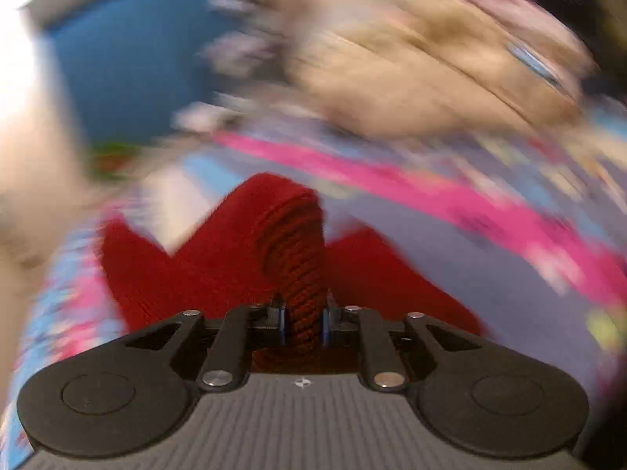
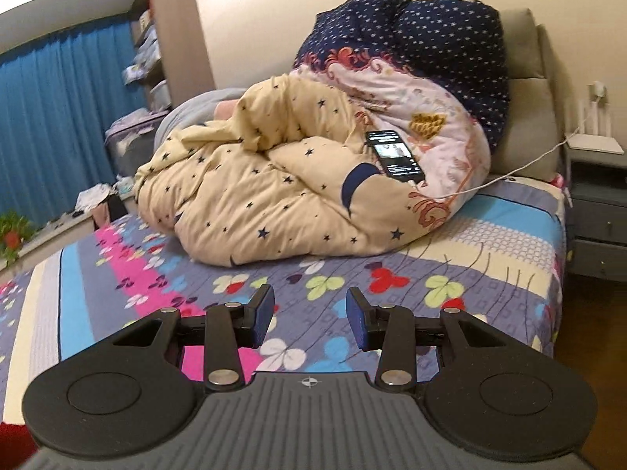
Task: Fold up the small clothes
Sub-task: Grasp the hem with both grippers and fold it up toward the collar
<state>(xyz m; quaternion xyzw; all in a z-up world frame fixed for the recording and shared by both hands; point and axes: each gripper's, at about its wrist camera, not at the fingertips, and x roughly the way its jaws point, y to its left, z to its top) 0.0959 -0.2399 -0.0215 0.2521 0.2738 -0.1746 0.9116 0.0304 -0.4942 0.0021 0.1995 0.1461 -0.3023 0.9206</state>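
In the left wrist view, a dark red knitted garment hangs in front of the camera above the patterned bed sheet. My left gripper is shut on a bunched ridge of it, which sticks up between the blue pads. The rest of that view is smeared with motion blur. In the right wrist view, my right gripper stands open over the bed sheet, with nothing between its fingers. A sliver of red shows at that view's bottom left corner.
A heap of cream star-print and navy dotted duvets fills the far half of the bed. A lit phone on a white cable rests on it. A grey nightstand stands right, blue curtains left.
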